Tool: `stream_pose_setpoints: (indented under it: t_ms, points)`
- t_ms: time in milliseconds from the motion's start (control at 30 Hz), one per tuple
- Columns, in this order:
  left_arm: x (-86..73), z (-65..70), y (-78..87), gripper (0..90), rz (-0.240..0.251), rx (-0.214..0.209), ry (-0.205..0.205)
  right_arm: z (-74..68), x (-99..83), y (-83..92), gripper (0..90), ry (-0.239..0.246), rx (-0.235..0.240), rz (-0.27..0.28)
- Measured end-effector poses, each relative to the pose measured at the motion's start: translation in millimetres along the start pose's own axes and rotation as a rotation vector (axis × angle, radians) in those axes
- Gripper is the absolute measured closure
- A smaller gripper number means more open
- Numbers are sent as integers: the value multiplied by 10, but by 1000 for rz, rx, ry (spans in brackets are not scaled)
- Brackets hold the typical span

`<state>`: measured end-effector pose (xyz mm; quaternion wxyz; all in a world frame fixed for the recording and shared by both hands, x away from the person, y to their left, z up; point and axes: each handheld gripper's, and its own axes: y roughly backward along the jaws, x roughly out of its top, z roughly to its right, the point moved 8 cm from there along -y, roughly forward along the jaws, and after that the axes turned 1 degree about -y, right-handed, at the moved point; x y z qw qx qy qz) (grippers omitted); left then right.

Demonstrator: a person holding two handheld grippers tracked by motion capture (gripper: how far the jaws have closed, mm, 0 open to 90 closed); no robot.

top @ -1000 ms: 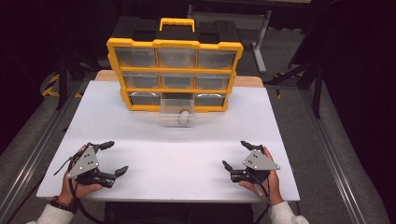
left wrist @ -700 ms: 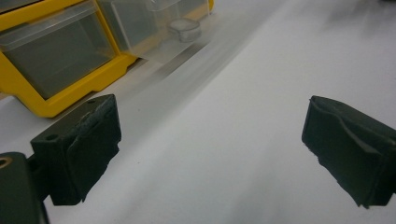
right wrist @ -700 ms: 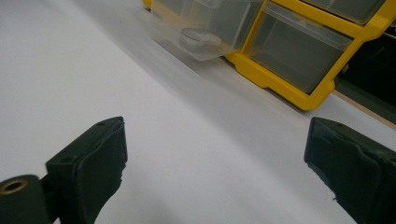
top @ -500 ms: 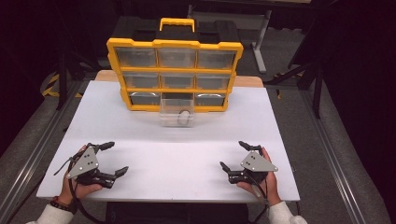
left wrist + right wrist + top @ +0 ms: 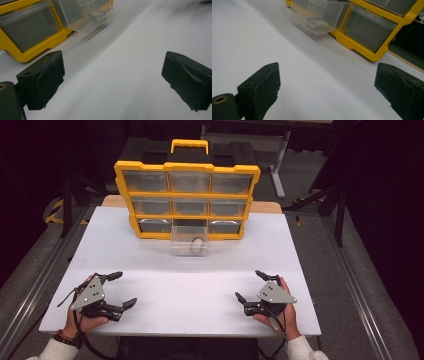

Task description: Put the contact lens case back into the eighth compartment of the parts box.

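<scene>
White tabletop (image 5: 200, 270) spreads out ahead of you, with dark floor and metal frame legs around it. Your left gripper (image 5: 121, 289) sits low at the near left of the table, held in your left hand (image 5: 85, 320), its jaws spread wide apart with nothing between them; in the left gripper view the two black pads (image 5: 47, 80) stand far from each other over bare white surface. Your right gripper (image 5: 250, 285) rests at the near right in your right hand (image 5: 280, 312), jaws likewise wide apart and holding nothing, and the right gripper view shows its pads (image 5: 264, 87) on either side of bare table. The two grippers are well apart from each other.

Farther out, at the back middle of the table, stands a yellow organizer (image 5: 187, 170) with three rows of three clear drawers and a yellow handle (image 5: 189, 143) on top. The bottom middle drawer (image 5: 189, 240) is pulled out toward you, well apart from both grippers. Inside it lies a small round object (image 5: 198, 245), roll-like in the right gripper view (image 5: 317, 25); what exactly it is you cannot tell.
</scene>
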<state>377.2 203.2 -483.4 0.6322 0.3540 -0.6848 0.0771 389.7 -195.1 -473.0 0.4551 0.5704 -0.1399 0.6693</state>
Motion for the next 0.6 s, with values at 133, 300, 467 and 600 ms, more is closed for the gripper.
stream_pose_setpoints:
  t_ms: [133, 300, 467, 600]
  points:
    - [-5, -5, 13, 56, 0, 3, 3, -6, 9, -16, 74, 3, -1, -1]
    - [-6, -4, 11, 56, -5, 8, -2, -4, 8, -22, 76, 3, 3, 1]
    - [-3, -6, 2, 57, -13, 14, -9, -10, 10, -14, 77, 7, 7, 3]
    - [-1, -11, -5, 57, -14, 17, -8, 2, 26, 2, 77, 0, 4, 14]
